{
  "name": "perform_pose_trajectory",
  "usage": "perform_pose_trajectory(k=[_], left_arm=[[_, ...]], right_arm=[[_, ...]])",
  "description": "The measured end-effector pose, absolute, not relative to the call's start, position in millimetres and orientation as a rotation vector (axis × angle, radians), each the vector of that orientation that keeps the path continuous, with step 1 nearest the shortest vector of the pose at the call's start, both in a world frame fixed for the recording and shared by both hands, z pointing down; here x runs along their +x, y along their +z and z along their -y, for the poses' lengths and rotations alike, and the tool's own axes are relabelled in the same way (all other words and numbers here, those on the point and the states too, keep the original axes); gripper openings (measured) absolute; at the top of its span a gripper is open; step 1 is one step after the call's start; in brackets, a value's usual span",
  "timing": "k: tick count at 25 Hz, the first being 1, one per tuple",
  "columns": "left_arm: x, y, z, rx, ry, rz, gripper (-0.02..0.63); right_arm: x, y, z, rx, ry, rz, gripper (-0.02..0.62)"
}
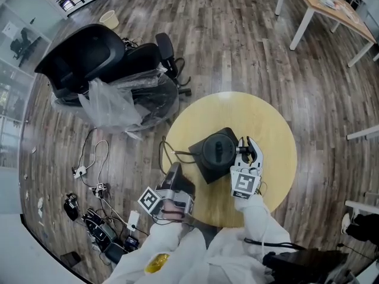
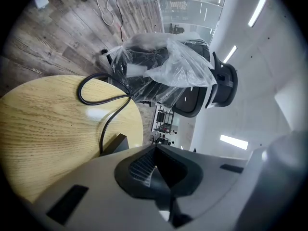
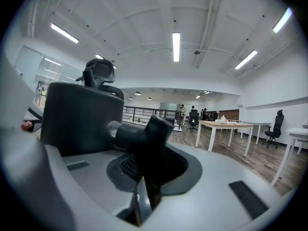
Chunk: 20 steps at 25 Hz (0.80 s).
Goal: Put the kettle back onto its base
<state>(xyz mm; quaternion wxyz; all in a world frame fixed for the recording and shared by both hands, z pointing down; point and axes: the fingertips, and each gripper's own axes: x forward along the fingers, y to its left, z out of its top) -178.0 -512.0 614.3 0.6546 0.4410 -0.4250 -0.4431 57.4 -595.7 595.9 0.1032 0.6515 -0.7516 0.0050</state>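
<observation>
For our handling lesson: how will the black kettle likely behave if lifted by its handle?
The kettle looks rigid, so probably no flexing. Held off-centre at its handle by the right gripper, it may tilt. Weight depends on unseen contents.

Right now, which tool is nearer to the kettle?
Right. The right tool grips the kettle by its handle; the left tool hangs apart from it, over the near left edge of the table, jaws together.

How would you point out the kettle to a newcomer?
Find the round yellow table on the wood floor. Near its middle is the kettle: black, round, taller than the flat square base under it, its handle clamped in the right gripper.
</observation>
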Motion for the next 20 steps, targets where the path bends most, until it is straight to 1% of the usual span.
perform_pose_trajectory(k=[7,14,20], left_arm=[[-187,618,504,0.988,-1.025,0.973,-0.003],[-179,616,497,0.984,-1.034,0.957,-0.003],[-186,611,486,0.989,-1.048,0.962,-0.003]], right_arm=[[51,598,581,1.901,0.019,2.233,0.057],[43,594,568,1.850,-0.021,2.237,0.058],[60,611,568,1.908,0.083,2.164,0.058]])
